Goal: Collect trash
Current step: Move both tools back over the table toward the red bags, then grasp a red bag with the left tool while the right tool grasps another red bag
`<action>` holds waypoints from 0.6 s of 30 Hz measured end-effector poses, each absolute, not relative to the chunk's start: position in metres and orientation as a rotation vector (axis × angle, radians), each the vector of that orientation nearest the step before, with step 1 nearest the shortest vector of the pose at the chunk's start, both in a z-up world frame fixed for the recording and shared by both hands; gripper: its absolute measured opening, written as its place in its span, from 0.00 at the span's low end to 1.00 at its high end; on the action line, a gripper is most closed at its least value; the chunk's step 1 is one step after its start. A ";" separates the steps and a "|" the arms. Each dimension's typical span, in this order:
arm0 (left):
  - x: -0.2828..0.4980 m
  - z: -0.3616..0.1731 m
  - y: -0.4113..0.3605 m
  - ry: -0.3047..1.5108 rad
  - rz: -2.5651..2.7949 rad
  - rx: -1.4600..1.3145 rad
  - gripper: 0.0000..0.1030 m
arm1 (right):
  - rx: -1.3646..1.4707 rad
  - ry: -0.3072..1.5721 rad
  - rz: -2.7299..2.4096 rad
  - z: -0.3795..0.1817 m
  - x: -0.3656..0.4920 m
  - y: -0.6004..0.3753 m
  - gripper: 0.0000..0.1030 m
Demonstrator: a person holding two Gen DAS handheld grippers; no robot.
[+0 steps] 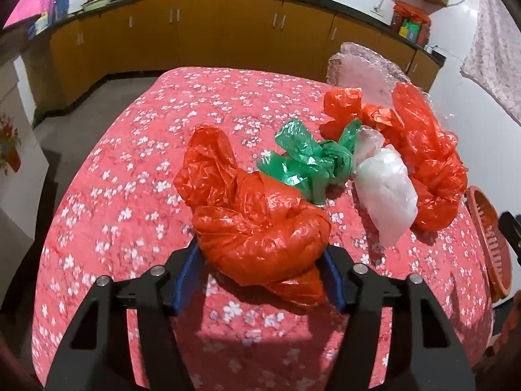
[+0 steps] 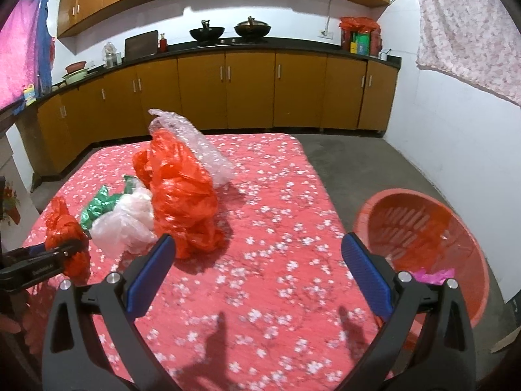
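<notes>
Crumpled plastic bags lie on a table with a red flowered cloth (image 1: 130, 169). My left gripper (image 1: 260, 260) is shut on an orange bag (image 1: 254, 221), its blue pads pressing both sides; the bag also shows in the right wrist view (image 2: 65, 231). Beyond it lie a green bag (image 1: 306, 159), a white bag (image 1: 384, 189), a large orange bag (image 1: 426, 150) and bubble wrap (image 1: 361, 65). My right gripper (image 2: 257, 260) is open and empty above the cloth (image 2: 276, 228), right of the large orange bag (image 2: 182, 189).
A red slotted basket (image 2: 433, 228) stands on the floor off the table's right edge, with pink scrap (image 2: 433, 275) inside; it shows in the left wrist view (image 1: 488, 241). Yellow kitchen cabinets (image 2: 247, 88) run behind the table. Concrete floor (image 2: 355, 163) lies to the right.
</notes>
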State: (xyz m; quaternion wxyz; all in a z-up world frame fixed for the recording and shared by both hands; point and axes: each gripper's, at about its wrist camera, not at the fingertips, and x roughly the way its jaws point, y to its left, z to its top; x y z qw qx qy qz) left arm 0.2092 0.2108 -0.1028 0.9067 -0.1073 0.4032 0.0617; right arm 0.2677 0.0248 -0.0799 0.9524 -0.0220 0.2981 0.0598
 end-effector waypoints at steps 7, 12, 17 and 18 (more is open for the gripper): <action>0.213 -0.102 0.223 0.822 0.120 -0.183 0.57 | 0.015 0.640 0.204 -0.086 0.290 0.046 0.96; 0.215 -0.103 0.234 0.821 0.143 -0.181 0.57 | 0.038 0.656 0.198 -0.092 0.316 0.061 0.96; 0.222 -0.103 0.240 0.819 0.157 -0.181 0.57 | 0.107 0.681 0.209 -0.095 0.339 0.067 0.96; 0.224 -0.104 0.241 0.818 0.158 -0.180 0.57 | 0.110 0.683 0.214 -0.095 0.341 0.069 0.96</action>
